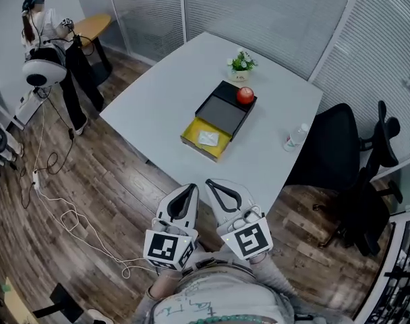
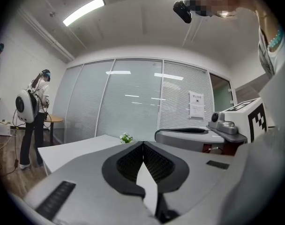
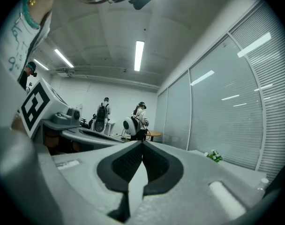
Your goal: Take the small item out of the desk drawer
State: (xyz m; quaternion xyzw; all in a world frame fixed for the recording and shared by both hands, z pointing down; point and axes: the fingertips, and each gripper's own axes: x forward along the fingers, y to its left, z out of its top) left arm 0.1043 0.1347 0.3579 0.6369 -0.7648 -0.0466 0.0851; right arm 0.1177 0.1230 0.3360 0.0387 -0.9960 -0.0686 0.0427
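Small item (image 1: 208,138), one, in one drawer (image 1: 192,131)

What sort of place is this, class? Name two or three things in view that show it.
Most likely an office meeting room: a large white table with black swivel chairs beside it, glass partition walls with blinds, and ceiling strip lights.

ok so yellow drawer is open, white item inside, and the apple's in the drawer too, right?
Not quite. The apple sits on top of the black box, not in the drawer. The head view shows it. The yellow drawer is open and the white item lies inside.
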